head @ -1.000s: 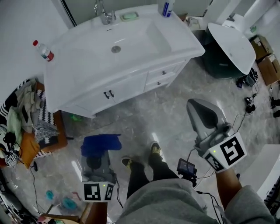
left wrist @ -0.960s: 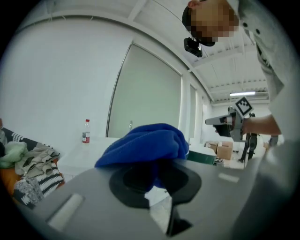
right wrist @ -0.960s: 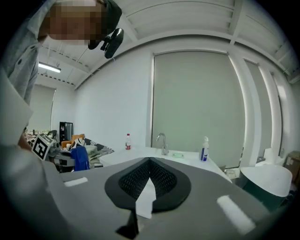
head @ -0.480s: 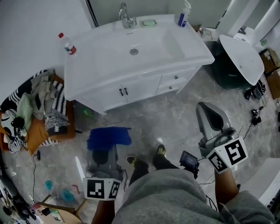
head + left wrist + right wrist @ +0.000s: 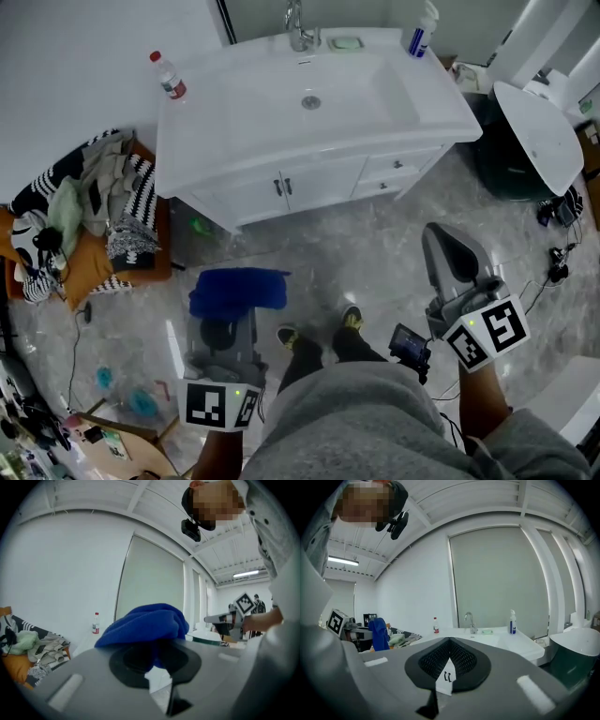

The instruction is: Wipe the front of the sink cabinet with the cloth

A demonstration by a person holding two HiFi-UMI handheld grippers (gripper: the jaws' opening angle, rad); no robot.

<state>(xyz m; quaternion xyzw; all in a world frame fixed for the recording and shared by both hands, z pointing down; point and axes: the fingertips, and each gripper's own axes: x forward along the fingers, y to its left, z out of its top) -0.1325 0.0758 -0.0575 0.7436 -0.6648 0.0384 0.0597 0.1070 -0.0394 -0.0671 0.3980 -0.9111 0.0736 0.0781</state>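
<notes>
- My left gripper [image 5: 228,317] sits at about 7 o'clock in the head view. Its own view [image 5: 157,660] shows the jaws closed tight on the blue cloth [image 5: 146,626].
- The cloth [image 5: 239,290] bunches up over the jaw tips and hangs above the grey floor [image 5: 356,253], well apart from the cabinet.
- My right gripper [image 5: 446,246] is at about 4 o'clock. In the right gripper view [image 5: 449,667] its jaws are brought together with nothing between them, and only a small slit of light shows at the pads.
- The sink cabinet [image 5: 314,183] stands at 12 o'clock. Its white doors and drawers face me, and neither gripper touches it.
- On the countertop, a water bottle [image 5: 169,77] with a red cap stands at 10 o'clock of the basin [image 5: 310,99].
- The faucet [image 5: 300,33] is at 12 o'clock, with a soap dish [image 5: 345,42] just beside it. A spray bottle [image 5: 423,28] stands at 2 o'clock.
- A heap of clothes [image 5: 89,220] lies at 9 o'clock, just beside the cabinet's left end.
- From the right gripper view the cloth [image 5: 379,634] shows at 9 o'clock as a blue drape. I think it hangs clear of the clothes behind it, though that edge of the view is too warped to be sure.
</notes>
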